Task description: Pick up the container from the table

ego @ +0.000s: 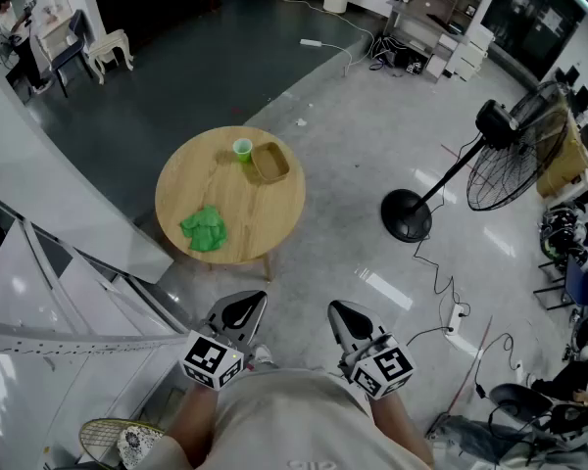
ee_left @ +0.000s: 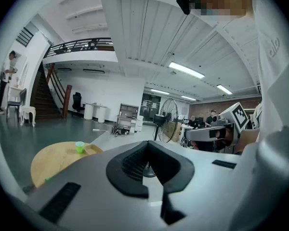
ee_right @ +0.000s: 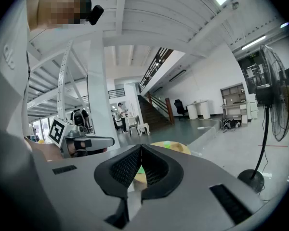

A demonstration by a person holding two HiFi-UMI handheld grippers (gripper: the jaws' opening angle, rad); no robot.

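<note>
A shallow tan container (ego: 270,162) lies on the far side of a round wooden table (ego: 265,213), right beside a small green cup (ego: 242,148). A crumpled green cloth (ego: 205,229) rests on the near side of the table. My left gripper (ego: 237,313) and right gripper (ego: 351,321) are held close to the body, well short of the table, both shut with nothing in them. The left gripper view has the shut left gripper (ee_left: 147,144) in front, with the cup (ee_left: 79,147) and container (ee_left: 92,149) far off. The right gripper (ee_right: 140,148) points toward the table (ee_right: 183,149).
A standing fan (ego: 510,155) with a round black base (ego: 407,215) stands right of the table, with cables and a power strip (ego: 456,318) on the floor nearby. White panels (ego: 49,302) lie to the left. Grey floor separates me from the table.
</note>
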